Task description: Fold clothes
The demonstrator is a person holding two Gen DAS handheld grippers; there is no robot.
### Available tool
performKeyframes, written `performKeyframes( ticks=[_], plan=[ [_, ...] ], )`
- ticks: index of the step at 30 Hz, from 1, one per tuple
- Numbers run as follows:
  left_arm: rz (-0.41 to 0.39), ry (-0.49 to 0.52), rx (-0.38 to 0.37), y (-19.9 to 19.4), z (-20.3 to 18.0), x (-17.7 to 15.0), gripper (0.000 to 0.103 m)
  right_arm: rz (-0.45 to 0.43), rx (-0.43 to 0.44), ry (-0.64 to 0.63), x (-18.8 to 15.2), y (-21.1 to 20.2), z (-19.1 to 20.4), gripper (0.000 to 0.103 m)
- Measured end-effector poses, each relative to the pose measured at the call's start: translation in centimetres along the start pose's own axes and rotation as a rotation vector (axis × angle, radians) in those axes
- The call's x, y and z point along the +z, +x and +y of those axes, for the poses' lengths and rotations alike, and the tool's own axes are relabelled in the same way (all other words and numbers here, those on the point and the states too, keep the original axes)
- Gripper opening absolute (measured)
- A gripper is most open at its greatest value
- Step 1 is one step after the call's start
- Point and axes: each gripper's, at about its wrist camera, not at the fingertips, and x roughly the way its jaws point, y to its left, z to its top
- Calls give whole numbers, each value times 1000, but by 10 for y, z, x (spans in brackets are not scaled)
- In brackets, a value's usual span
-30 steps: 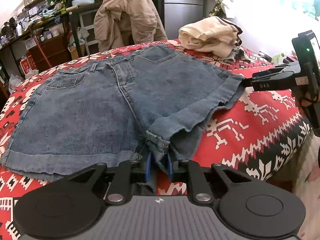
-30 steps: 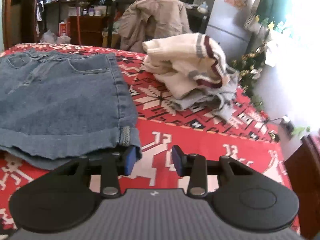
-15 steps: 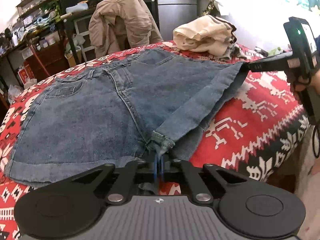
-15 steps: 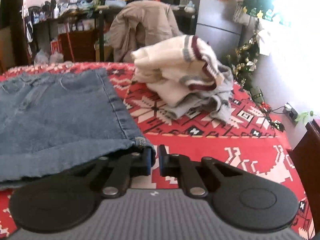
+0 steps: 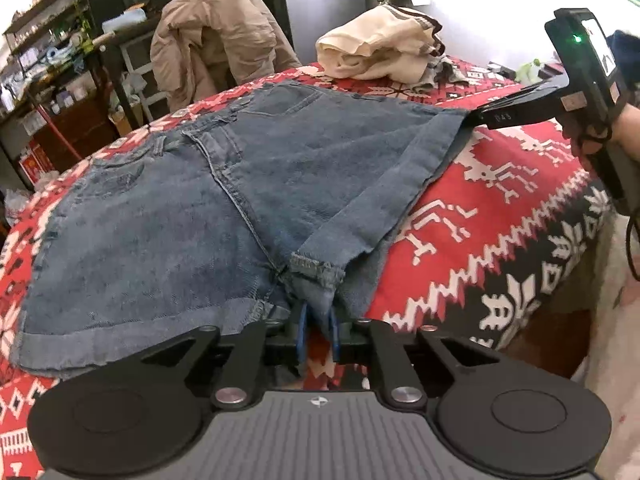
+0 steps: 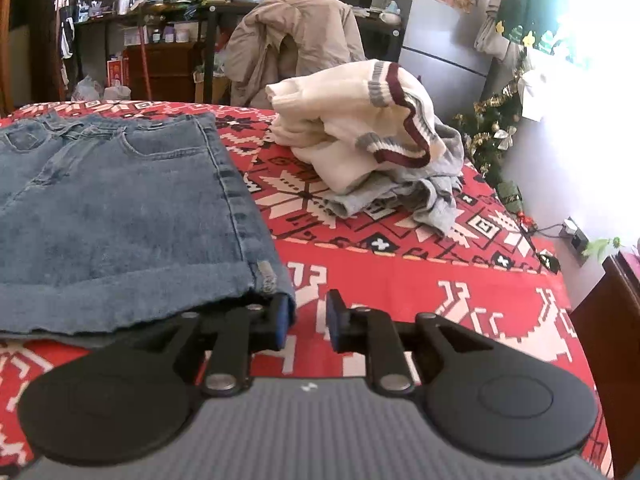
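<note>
Here the left gripper [image 5: 318, 334] fingers pinch the denim shorts [image 5: 224, 204] hem; the right gripper [image 6: 307, 320] fingers stand spread beside the cuff.

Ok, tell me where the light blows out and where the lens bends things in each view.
Left wrist view: the window at top right is blown to white, and the dark fisheye corners curve the blanket edge. Right wrist view: glare whitens the upper right wall beside the tinsel tree, while the denim shorts stay evenly lit and sharp.
</note>
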Motion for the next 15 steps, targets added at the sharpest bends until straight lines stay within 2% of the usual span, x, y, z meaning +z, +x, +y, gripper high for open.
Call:
performKeyframes(
  ticks=[5,10,15],
  plan=[
    [-10,11,-10,-8,-1,-2,31,-16,2,33,-2,-25,-1,20],
    [-51,-15,-30,-16,2,1,31,-47,116,53,3,-51,12,20],
    [-79,72,4,-8,-8,4,31,-43,236,19,3,-60,39,23]
  ],
)
